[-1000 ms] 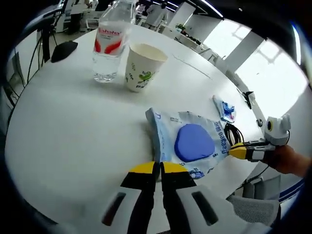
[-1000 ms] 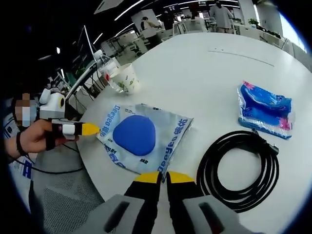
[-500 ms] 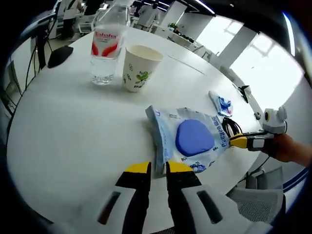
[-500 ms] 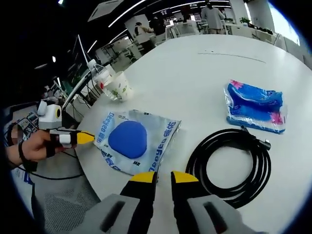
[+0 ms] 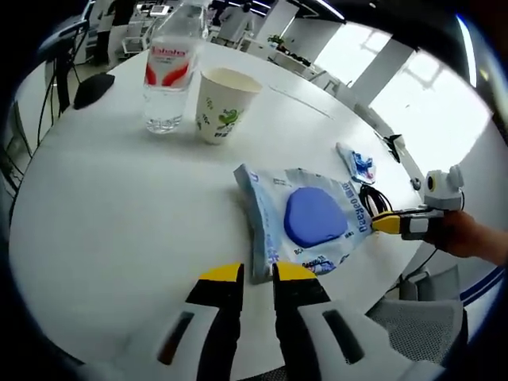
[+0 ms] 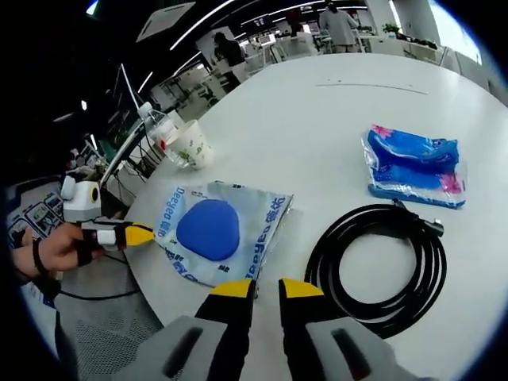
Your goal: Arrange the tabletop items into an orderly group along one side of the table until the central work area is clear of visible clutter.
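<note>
A clear pouch with a blue pad inside (image 5: pixel 313 218) lies flat on the white table (image 5: pixel 119 214). My left gripper (image 5: pixel 257 274) stands open, its yellow tips on either side of the pouch's near corner. In the right gripper view the same pouch (image 6: pixel 210 230) lies just beyond my right gripper (image 6: pixel 266 288), which is open at the pouch's edge. Each gripper also shows in the other's view, at the opposite corner of the pouch: the right gripper (image 5: pixel 386 224) and the left gripper (image 6: pixel 139 234). A water bottle (image 5: pixel 167 75) and a paper cup (image 5: pixel 222 103) stand together farther back.
A coiled black cable (image 6: pixel 373 266) lies right of the pouch, with a blue tissue pack (image 6: pixel 413 163) beyond it. A black mouse (image 5: pixel 94 87) sits near the far left table edge. A hand (image 6: pixel 55 250) holds the left gripper off the table's rim.
Both grippers' jaws were shut at the pouch's edges a second ago and now stand slightly apart. The pouch lies where it was; both views have shifted a little.
</note>
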Available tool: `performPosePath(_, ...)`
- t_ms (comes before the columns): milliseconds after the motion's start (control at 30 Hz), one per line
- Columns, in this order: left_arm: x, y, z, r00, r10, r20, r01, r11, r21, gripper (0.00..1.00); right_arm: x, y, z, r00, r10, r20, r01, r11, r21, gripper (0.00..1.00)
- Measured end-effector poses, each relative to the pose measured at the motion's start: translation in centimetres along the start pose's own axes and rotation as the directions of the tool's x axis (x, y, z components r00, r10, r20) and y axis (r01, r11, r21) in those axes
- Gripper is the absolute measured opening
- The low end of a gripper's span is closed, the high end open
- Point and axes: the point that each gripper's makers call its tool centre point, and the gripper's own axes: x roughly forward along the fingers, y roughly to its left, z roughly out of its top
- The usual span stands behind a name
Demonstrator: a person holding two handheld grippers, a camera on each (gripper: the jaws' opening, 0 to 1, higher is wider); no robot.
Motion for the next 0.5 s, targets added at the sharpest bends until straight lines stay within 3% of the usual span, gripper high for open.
performPosePath(500,0.48,-0.24,0.13,1.0,-0.008,-0.01,0.008,1.0,0.003,0.1,0.0,0.21,0.24,1.0,0.01,0.007,-0.011,1.0,0.018,0.11)
